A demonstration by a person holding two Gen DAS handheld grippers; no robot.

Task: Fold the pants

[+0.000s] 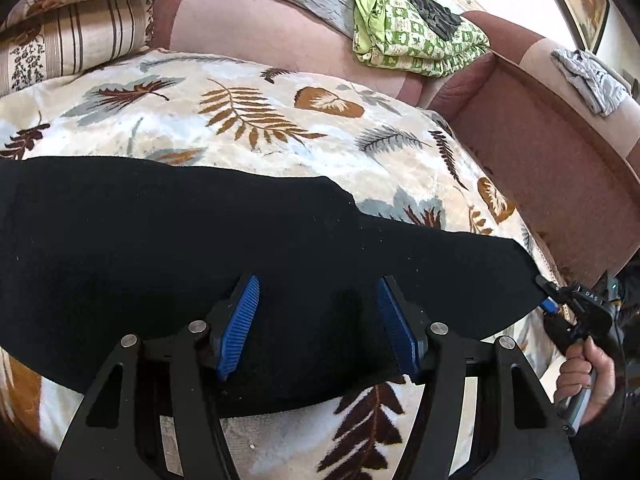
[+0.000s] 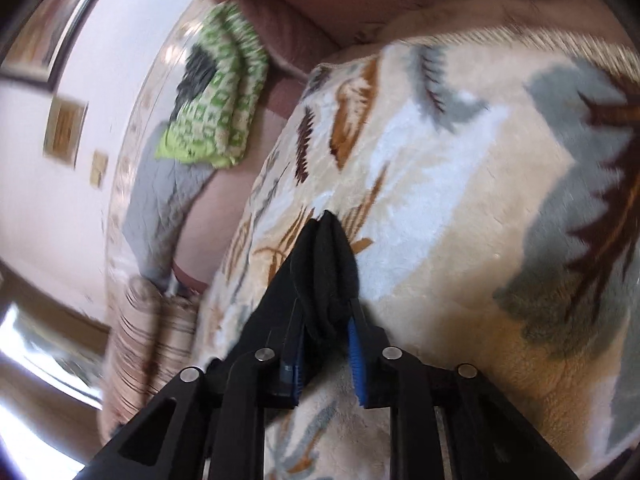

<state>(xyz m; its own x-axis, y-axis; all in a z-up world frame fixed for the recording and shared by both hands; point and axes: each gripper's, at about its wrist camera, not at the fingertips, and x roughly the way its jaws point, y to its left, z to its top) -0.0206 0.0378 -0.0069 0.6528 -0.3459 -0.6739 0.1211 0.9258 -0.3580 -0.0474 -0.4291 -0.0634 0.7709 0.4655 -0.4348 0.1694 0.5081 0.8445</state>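
The black pants lie flat across a leaf-patterned blanket on a sofa. My left gripper is open, its blue pads spread over the near edge of the pants, holding nothing. My right gripper shows at the right end of the pants, pinching the cloth's corner. In the right wrist view my right gripper is shut on a bunched fold of the black pants, with the blanket behind it.
A folded green patterned cloth with a dark garment lies on the sofa back. Striped pillows sit at the far left. A grey cloth rests on the pink armrest to the right.
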